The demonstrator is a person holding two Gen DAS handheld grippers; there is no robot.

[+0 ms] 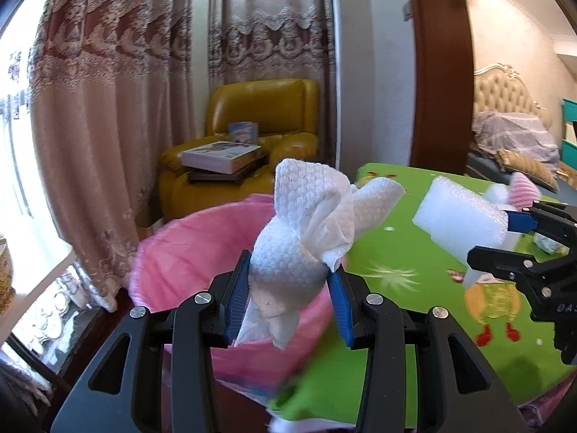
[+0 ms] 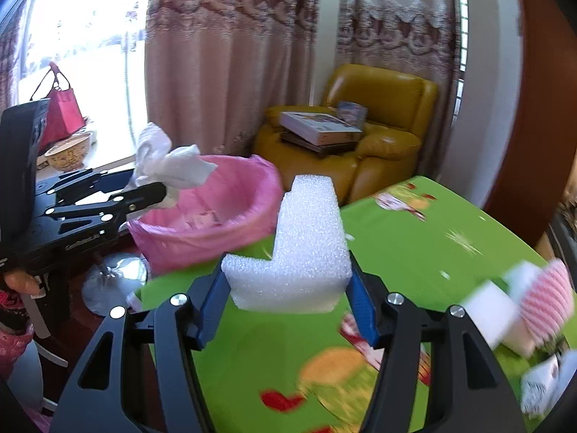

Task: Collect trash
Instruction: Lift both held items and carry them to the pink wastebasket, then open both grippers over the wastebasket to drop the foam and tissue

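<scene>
The green table spreads beneath and to the right of both tongs, a printed cloth that serves as the work surface the litter is gathered from. Beyond its far-left edge, just ahead of the left gripper, stands the pink-lined bin, mouth open and upward, placed off the table edge so that scraps can be dropped straight in; a few pieces seem to lie in it already. The right gripper is clamped at a middling width on an L-shaped foam block, gripped across its broad foot so the upright leg stands clear ahead of the pads, over the table and short of the bin. The left gripper is pinched narrow on a crumpled white tissue, squeezed at its waist so both loose ends flare out, and it hangs over the bin's near rim, seemingly ready for release. Off to the right of the right gripper, more scraps lie on the cloth, blurred, probably waiting for collection.
</scene>
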